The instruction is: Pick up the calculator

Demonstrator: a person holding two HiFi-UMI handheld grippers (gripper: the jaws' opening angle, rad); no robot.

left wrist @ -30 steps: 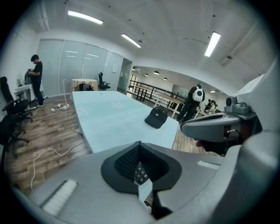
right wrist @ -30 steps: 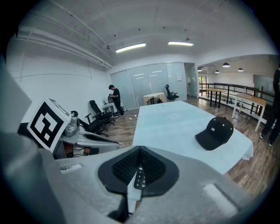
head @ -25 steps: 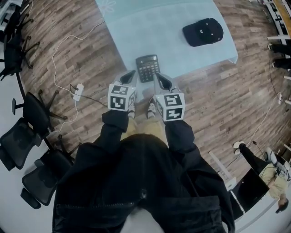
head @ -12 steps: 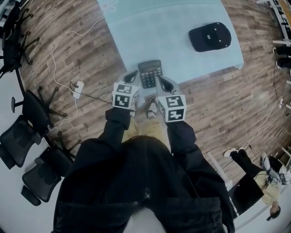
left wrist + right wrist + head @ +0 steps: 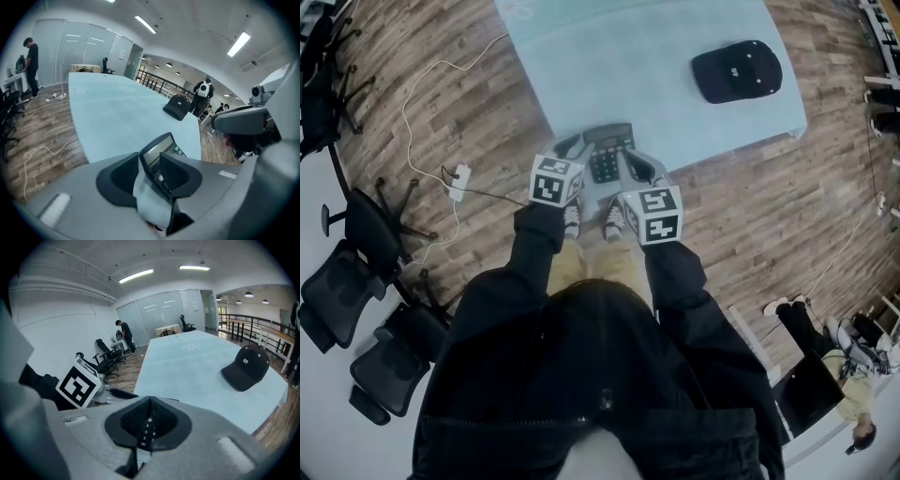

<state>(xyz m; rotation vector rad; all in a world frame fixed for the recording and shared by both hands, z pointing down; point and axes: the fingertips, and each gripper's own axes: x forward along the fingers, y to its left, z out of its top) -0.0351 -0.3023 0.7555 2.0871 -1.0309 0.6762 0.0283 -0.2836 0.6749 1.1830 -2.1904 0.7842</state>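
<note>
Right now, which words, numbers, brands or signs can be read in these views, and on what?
"8", "5", "2", "00", "6", "3": key digits on the calculator, right gripper view.
On the cap: a white logo, too small to read.
On the display, left gripper view: blank, nothing to read.
On the marker cube: a square code pattern, no letters.

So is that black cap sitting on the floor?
No, the cap lies on the pale table, beyond the calculator.

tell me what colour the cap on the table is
The cap is black with a small white logo; it shows best in the right gripper view.
</note>
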